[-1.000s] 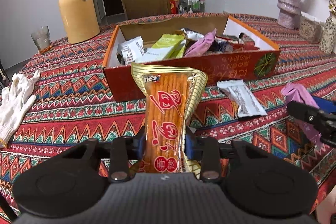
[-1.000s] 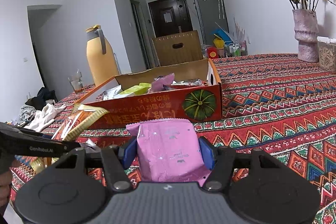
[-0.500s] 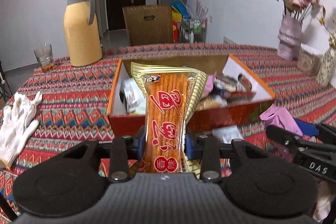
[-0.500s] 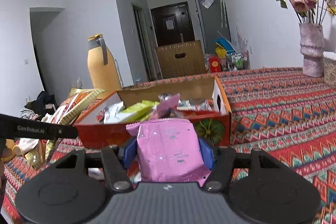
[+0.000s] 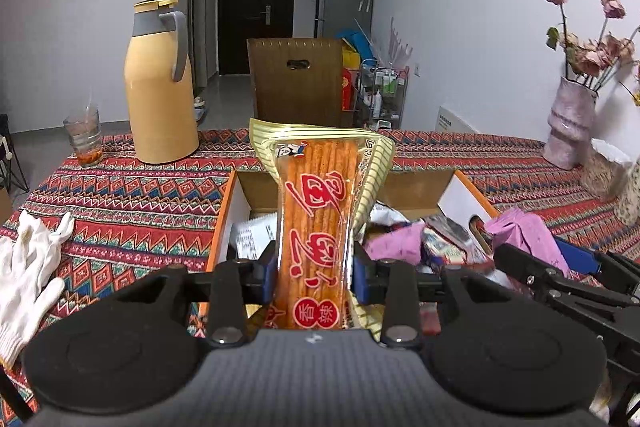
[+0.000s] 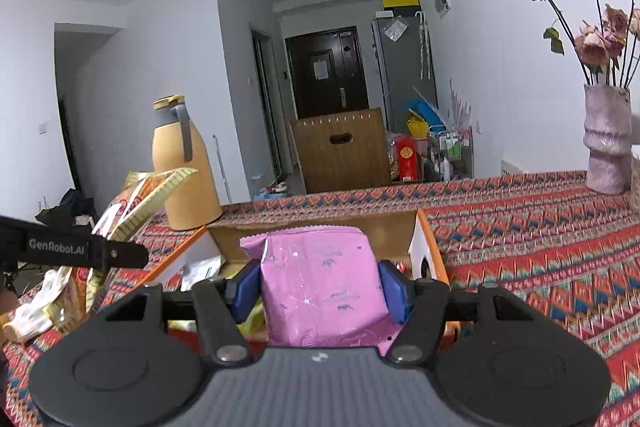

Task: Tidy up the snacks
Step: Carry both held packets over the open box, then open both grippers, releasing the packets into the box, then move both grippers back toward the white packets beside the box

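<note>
A long, glossy plastic packet of orange snack sticks (image 5: 316,235), printed with red characters and edged in crinkled yellow stripes, is clamped upright between the blue pads of the left gripper (image 5: 315,277). A flat, matte pink pouch (image 6: 324,287) with a crimped top seam is pinched between the pads of the right gripper (image 6: 322,287). Just beyond both sets of fingers an open cardboard box (image 5: 466,183) with orange rims is seen, filled with crumpled wrappers, on a woven zigzag-patterned tablecloth (image 5: 132,203).
</note>
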{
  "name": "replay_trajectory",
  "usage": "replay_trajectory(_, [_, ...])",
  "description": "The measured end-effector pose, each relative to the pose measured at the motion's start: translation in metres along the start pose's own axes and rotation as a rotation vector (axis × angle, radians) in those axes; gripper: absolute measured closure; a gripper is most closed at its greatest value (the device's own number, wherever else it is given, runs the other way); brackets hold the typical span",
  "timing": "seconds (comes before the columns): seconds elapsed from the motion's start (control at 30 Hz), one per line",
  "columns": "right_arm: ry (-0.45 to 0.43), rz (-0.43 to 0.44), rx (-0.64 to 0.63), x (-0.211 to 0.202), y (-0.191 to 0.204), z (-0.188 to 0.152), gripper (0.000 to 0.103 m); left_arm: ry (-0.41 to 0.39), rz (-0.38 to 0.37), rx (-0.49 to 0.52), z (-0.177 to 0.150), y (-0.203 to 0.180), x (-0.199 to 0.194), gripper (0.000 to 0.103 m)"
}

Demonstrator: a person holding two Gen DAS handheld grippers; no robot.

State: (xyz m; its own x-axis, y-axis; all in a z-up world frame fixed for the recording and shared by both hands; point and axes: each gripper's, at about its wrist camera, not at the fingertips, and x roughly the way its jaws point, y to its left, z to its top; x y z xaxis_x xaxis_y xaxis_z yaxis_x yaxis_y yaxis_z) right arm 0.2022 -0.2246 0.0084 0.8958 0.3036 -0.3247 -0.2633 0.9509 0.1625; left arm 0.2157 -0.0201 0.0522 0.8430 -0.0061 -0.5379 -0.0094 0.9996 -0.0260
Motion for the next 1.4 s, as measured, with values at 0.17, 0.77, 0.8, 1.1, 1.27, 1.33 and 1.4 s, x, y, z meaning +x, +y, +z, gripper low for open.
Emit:
replay_trajectory(0.17, [-0.010,-0.014,-0.002,0.022,-0.004,0.014,0.041,-0.003,0.017,-0.015,0.012,0.000,0.017,0.067])
replay_trajectory(0.77, [0.042,-0.056,0.035,0.094,-0.023,0.010,0.041,0.014,0.037,-0.106,0.021,0.017,0.083,0.067])
replay_trajectory(0.8, [0.046,-0.057,0.030,0.096,-0.022,0.009,0.041,0.018,0.037,-0.108,0.019,0.018,0.087,0.067])
replay_trajectory(1.1, [0.071,-0.064,-0.002,0.100,-0.015,-0.002,0.041,0.036,0.033,-0.103,0.006,0.021,0.096,0.031])
replay_trajectory(1.27, [0.048,-0.058,0.009,0.092,-0.017,-0.001,0.012,-0.019,0.052,-0.105,0.006,0.019,0.084,0.000])
replay_trajectory(1.33, [0.033,-0.061,0.019,0.088,-0.018,-0.002,0.000,-0.041,0.062,-0.114,0.006,0.020,0.080,0.000])
replay_trajectory(1.4, [0.025,-0.070,0.028,0.086,-0.020,-0.002,0.000,-0.047,0.060,-0.112,0.006,0.020,0.078,0.000])
